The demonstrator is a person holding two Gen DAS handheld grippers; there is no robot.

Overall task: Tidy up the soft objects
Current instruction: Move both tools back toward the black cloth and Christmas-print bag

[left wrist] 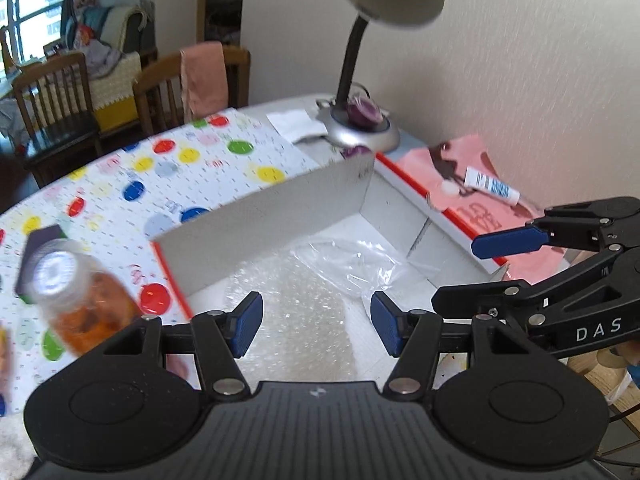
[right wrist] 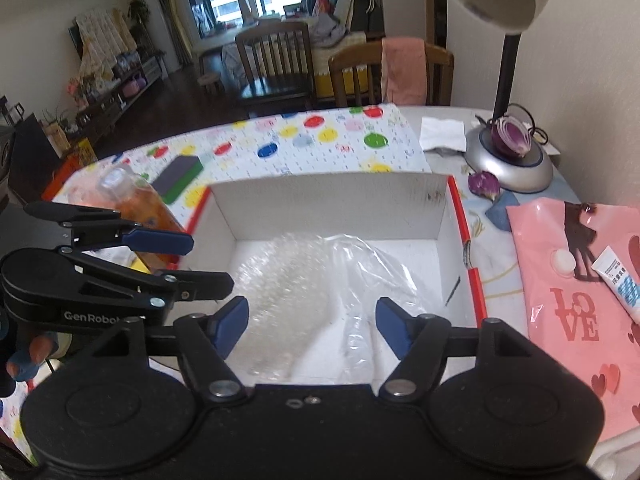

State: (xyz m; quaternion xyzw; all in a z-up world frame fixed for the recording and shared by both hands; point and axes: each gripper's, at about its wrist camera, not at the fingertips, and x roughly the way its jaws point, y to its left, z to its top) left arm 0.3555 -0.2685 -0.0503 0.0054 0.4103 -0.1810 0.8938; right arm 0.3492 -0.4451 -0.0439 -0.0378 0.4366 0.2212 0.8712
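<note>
box (right wrist: 328, 204) top open | lamp (right wrist: 508, 64) overhangs far right corner | bottle (right wrist: 140, 204) seemingly just beside left wall

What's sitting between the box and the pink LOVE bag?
In the right wrist view, only bare floral tablecloth separates the box from the pink LOVE bag; nothing lies on that strip.

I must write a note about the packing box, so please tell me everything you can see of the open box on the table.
The box is open at the top, with no lid in view, and looks like cardboard: whitish-grey walls inside, red outer edges. It stands upright on the table, partly on the dotted cloth. Inside lie a bubble wrap sheet and a clear plastic bag. A bottle stands close beside it.
</note>
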